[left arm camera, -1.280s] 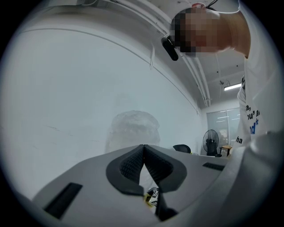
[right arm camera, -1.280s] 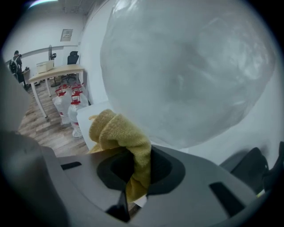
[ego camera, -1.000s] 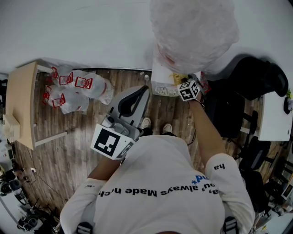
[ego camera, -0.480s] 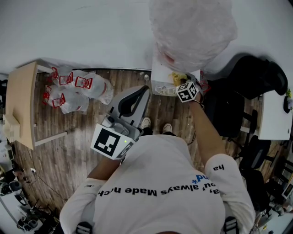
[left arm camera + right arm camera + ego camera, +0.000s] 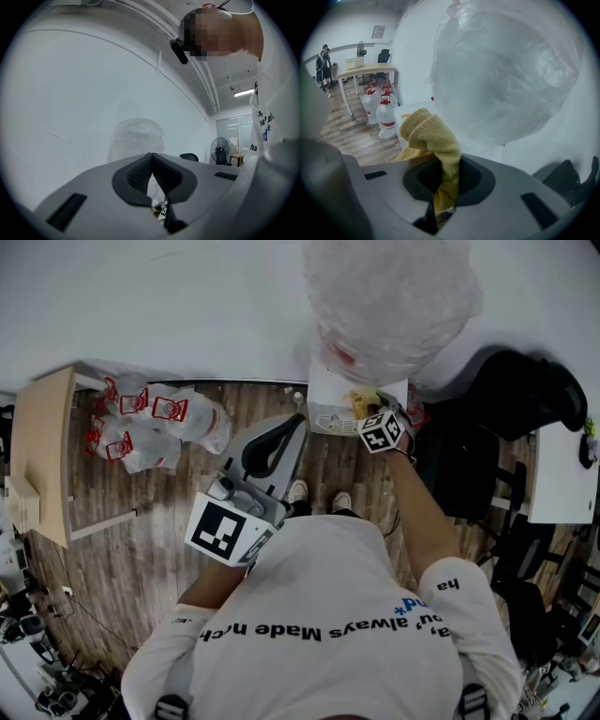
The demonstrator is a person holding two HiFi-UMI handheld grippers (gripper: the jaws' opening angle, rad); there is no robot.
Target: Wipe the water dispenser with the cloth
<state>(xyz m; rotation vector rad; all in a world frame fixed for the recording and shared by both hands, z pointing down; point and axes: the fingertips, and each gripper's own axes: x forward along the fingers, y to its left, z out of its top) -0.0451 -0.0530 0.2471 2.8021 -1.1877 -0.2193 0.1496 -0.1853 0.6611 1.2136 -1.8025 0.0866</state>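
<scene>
The water dispenser [image 5: 330,397] is a white cabinet against the wall, topped by a large bottle wrapped in clear plastic [image 5: 389,306]. My right gripper [image 5: 366,411] is shut on a yellow cloth [image 5: 359,400] and presses it against the dispenser's top front edge. In the right gripper view the cloth [image 5: 433,136] bulges out of the right gripper [image 5: 443,176], just below the wrapped bottle [image 5: 506,70]. My left gripper [image 5: 300,420] is shut with nothing in it, held in the air left of the dispenser. In the left gripper view this gripper [image 5: 152,155] has its pads touching.
Several small water bottles with red labels [image 5: 155,423] lie on the wooden floor by a light wooden table [image 5: 42,456]. A black office chair [image 5: 525,395] and a white desk [image 5: 562,474] stand to the right. The white wall runs behind the dispenser.
My right gripper has slid a little to the left along the dispenser's top with the cloth. The left gripper has stayed in place.
</scene>
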